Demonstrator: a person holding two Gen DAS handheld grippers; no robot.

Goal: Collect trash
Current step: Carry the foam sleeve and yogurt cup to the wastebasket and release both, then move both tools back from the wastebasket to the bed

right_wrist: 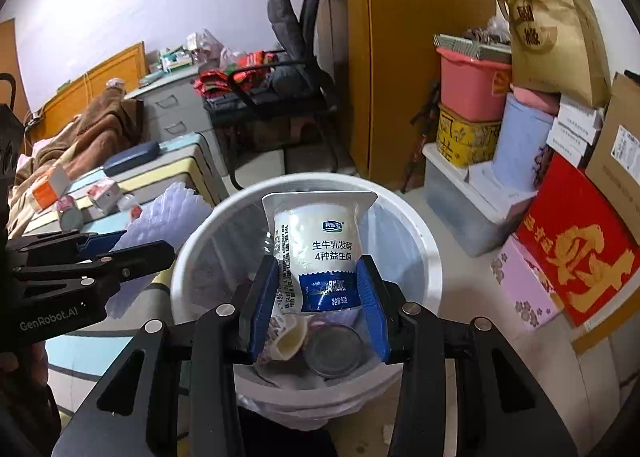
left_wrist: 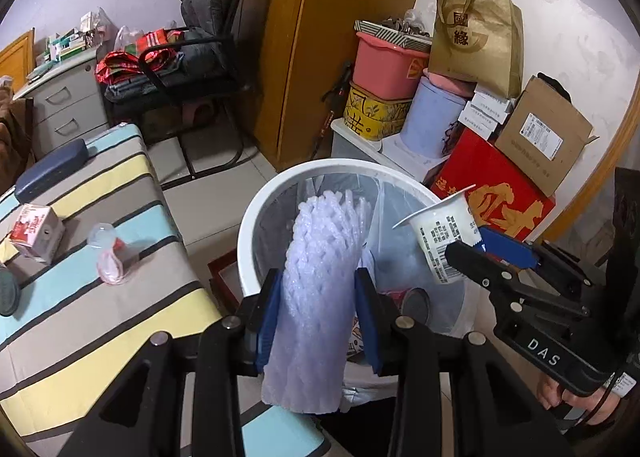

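Left tongs (left_wrist: 316, 305) — foam net (left_wrist: 316, 277) — over bin (left_wrist: 256, 217)

Foam net sleeve (left_wrist: 316, 297) rough; yogurt cup (right_wrist: 320, 253) glossy plastic.
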